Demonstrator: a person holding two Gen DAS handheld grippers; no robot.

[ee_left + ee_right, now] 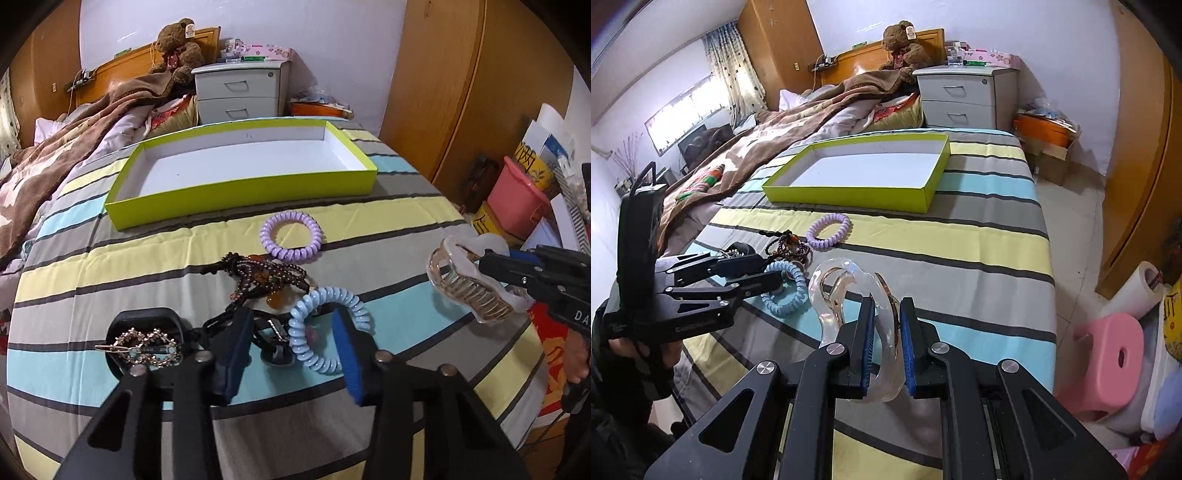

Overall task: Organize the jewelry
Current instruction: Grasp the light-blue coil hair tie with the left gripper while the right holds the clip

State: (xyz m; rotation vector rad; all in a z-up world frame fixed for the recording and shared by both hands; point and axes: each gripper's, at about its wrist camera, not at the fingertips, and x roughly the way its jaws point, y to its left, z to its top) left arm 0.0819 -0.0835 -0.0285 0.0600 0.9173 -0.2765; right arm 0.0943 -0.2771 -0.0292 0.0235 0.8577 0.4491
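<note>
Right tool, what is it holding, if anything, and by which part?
The right tool is shut on the clear hair claw clip, gripping one curved handle end; the toothed end points away, clear of the striped bedspread.

Very little can be read here. In my left wrist view, the black body of my right hand-held gripper (pixel 484 264) shows the white letters "DA" at the right edge, then the frame cuts them off. A yellow box (pixel 532 164) against the far right wall bears large black characters I cannot make out.
</note>
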